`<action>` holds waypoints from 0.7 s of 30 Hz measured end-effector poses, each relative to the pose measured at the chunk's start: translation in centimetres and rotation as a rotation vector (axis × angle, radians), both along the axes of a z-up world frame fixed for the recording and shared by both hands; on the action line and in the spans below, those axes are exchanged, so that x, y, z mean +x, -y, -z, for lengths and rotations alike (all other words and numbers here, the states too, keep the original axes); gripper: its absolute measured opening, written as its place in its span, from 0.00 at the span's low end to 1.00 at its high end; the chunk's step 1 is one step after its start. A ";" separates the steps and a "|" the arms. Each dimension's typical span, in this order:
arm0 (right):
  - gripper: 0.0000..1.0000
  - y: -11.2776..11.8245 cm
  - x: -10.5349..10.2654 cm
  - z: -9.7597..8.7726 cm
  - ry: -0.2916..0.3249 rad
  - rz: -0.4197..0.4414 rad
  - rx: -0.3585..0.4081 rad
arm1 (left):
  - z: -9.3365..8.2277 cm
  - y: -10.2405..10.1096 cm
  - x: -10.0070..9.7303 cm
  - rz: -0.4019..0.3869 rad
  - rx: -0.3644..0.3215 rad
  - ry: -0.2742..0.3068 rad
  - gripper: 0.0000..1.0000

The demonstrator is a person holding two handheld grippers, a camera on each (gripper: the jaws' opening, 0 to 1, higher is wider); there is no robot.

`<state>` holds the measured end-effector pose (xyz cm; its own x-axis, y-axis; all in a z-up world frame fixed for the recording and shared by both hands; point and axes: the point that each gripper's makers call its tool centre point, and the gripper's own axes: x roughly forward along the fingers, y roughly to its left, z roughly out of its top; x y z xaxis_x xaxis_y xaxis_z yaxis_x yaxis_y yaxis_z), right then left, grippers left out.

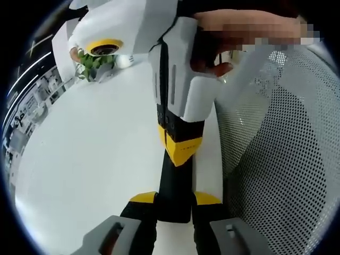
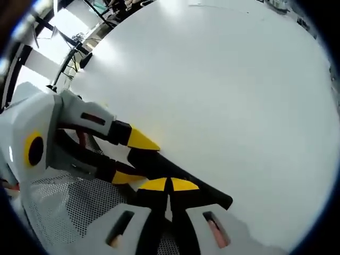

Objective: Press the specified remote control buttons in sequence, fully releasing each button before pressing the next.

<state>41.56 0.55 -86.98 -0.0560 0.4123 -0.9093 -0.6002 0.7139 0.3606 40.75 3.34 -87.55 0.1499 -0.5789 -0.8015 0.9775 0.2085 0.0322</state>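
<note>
remote control point(image 1: 174, 186): black
left gripper point(image 1: 175, 204): yellow tips, black jaws, grey base
right gripper point(image 2: 169, 186): 2 yellow tips; white body, black stripe in left gripper view
table point(image 1: 90, 154): plain white
chair mesh point(image 1: 287, 154): white, dotted with dark holes
plant point(image 1: 93, 64): green leaves

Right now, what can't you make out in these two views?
- Buttons on the remote: left gripper view, the face reads plain black and the right gripper covers its far part.
- Which button, if any, is pressed: right gripper view, the right gripper's shut jaws sit over the contact spot.
- Remote's end: right gripper view, hidden inside the left gripper.
- Plant: left gripper view, small, partly behind the right gripper.
</note>
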 end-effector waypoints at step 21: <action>0.00 -1.1 -0.3 -0.3 0.013 -0.027 0.039 | 0.0 0.1 0.0 -0.005 -0.008 -0.006 0.25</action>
<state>41.27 1.66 -86.65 -0.0565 0.4456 -0.8934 -0.6240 0.6828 0.3800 40.71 3.27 -87.52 0.1479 -0.5845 -0.7978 0.9767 0.2132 0.0249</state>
